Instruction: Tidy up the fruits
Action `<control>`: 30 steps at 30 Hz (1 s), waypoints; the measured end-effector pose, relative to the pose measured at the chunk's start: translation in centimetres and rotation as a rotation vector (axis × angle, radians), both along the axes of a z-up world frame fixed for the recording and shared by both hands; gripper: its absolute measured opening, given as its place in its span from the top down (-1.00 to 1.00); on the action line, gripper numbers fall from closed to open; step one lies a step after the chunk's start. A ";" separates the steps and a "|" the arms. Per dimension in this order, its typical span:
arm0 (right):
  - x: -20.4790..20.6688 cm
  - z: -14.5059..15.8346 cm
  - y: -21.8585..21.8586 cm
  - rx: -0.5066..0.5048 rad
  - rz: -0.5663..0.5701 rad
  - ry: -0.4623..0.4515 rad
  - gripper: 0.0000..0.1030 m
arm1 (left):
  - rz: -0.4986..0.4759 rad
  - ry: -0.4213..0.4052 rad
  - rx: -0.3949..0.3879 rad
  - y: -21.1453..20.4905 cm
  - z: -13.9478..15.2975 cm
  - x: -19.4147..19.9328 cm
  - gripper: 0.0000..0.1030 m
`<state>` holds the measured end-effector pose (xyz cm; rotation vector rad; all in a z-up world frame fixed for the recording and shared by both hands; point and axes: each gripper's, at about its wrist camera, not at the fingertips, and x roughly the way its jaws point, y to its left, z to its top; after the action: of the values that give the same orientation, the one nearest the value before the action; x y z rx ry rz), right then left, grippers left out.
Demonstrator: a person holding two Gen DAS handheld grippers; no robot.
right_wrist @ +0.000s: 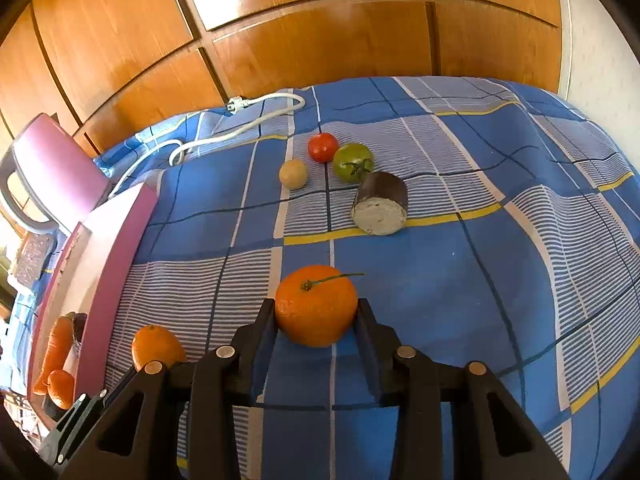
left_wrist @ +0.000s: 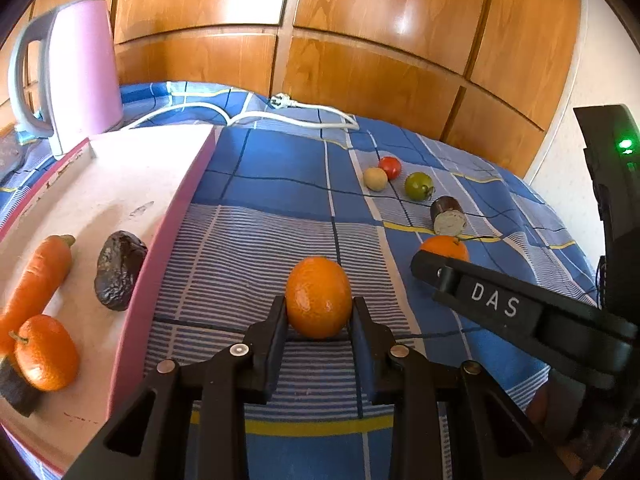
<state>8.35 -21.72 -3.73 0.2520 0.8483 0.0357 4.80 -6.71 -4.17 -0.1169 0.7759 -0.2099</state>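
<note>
My left gripper [left_wrist: 319, 308] is shut on a smooth orange [left_wrist: 319, 297] just above the blue checked cloth; the same orange shows in the right wrist view [right_wrist: 157, 347]. My right gripper [right_wrist: 316, 314] is shut on a stemmed orange [right_wrist: 316, 305], partly seen in the left wrist view [left_wrist: 445, 247] behind the right gripper's finger. A pink-rimmed tray [left_wrist: 168, 216] on the left holds a carrot [left_wrist: 38, 280], a dark wrinkled fruit [left_wrist: 118, 270] and another orange [left_wrist: 47, 352].
Further back on the cloth lie a red tomato [right_wrist: 322, 147], a green tomato [right_wrist: 353, 162], a small beige ball [right_wrist: 293, 174] and a cut dark aubergine piece [right_wrist: 380, 209]. A pink kettle [left_wrist: 76, 68] and its white cord [left_wrist: 248, 114] stand behind the tray.
</note>
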 end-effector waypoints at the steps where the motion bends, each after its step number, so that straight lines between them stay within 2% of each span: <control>1: -0.1 0.1 0.0 0.003 -0.001 -0.007 0.25 | -0.003 -0.010 0.000 -0.1 0.2 -0.3 0.40; 10: -1.6 1.6 0.7 0.041 0.041 -0.088 0.25 | 0.031 -0.079 -0.002 0.6 1.5 -1.8 0.40; 20: -2.9 2.6 2.3 0.020 0.103 -0.150 0.25 | 0.087 -0.158 -0.013 2.2 3.2 -3.3 0.40; 30: -3.7 3.5 3.2 0.034 0.154 -0.216 0.25 | 0.134 -0.171 -0.036 3.6 3.7 -3.5 0.40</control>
<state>4.64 -18.53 -0.22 0.2097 0.6511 0.2177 1.29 -3.09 -0.43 -0.1820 0.5917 -0.1050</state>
